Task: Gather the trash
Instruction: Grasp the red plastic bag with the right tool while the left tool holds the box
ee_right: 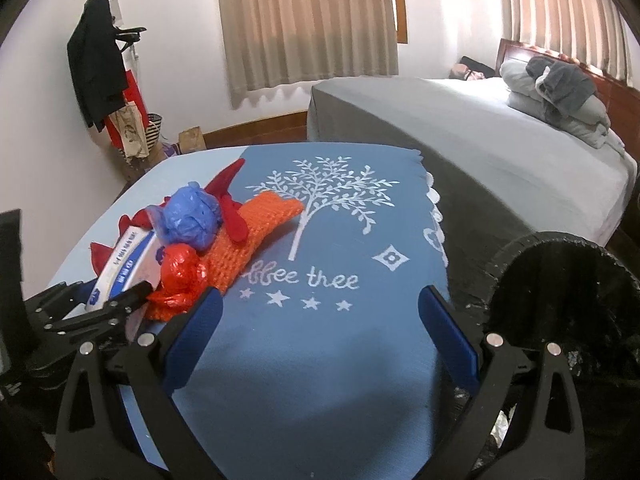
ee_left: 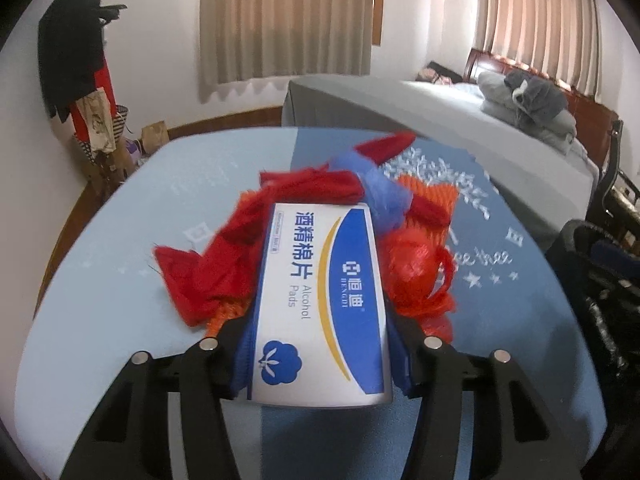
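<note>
A white and blue alcohol pads box (ee_left: 320, 300) sits between my left gripper's (ee_left: 320, 356) blue pads, which are shut on its sides. It also shows in the right wrist view (ee_right: 120, 268). Behind it lies a pile: red cloth scraps (ee_left: 200, 276), a crumpled blue plastic bag (ee_right: 188, 220), a red plastic bag (ee_right: 180, 276) and an orange knitted piece (ee_right: 248, 240). My right gripper (ee_right: 320, 332) is open and empty above the blue tablecloth (ee_right: 340, 240), right of the pile. My left gripper (ee_right: 104, 308) shows at its left.
A black trash bin (ee_right: 560, 300) lined with a black bag stands at the table's right edge. A grey bed (ee_right: 460, 132) with folded bedding lies behind. A coat rack (ee_right: 100, 72) stands by the far left wall.
</note>
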`<state>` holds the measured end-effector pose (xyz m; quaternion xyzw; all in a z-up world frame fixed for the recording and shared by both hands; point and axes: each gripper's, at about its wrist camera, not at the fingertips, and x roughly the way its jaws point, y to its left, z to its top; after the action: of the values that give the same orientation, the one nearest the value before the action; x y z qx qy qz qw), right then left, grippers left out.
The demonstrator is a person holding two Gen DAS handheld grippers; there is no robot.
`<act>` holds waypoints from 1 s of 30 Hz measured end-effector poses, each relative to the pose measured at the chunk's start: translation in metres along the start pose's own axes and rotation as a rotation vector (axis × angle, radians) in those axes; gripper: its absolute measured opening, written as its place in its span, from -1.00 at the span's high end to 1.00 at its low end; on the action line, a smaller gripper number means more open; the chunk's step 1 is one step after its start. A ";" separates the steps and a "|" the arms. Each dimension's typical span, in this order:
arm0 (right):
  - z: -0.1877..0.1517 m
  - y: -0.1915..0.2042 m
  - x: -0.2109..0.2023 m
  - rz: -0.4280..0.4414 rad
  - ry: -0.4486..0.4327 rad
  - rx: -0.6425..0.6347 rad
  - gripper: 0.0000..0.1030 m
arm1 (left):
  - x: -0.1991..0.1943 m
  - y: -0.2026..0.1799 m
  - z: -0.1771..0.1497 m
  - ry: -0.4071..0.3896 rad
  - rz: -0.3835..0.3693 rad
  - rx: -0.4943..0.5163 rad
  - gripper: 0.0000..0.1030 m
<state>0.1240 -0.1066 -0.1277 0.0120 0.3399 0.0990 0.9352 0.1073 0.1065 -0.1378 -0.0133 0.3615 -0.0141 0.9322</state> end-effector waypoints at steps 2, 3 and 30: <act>0.002 0.005 0.002 0.011 -0.002 -0.005 -0.86 | -0.009 0.003 0.002 -0.014 -0.001 -0.002 -0.05; 0.003 0.008 0.004 0.019 -0.005 -0.008 -0.86 | -0.012 0.005 0.003 -0.020 -0.001 -0.003 -0.05; 0.009 0.098 0.065 0.179 0.124 -0.120 0.27 | -0.034 0.066 0.004 -0.062 0.092 -0.089 -0.05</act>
<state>0.1608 0.0023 -0.1534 -0.0200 0.3883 0.2029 0.8987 0.0862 0.1734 -0.1145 -0.0385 0.3330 0.0452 0.9411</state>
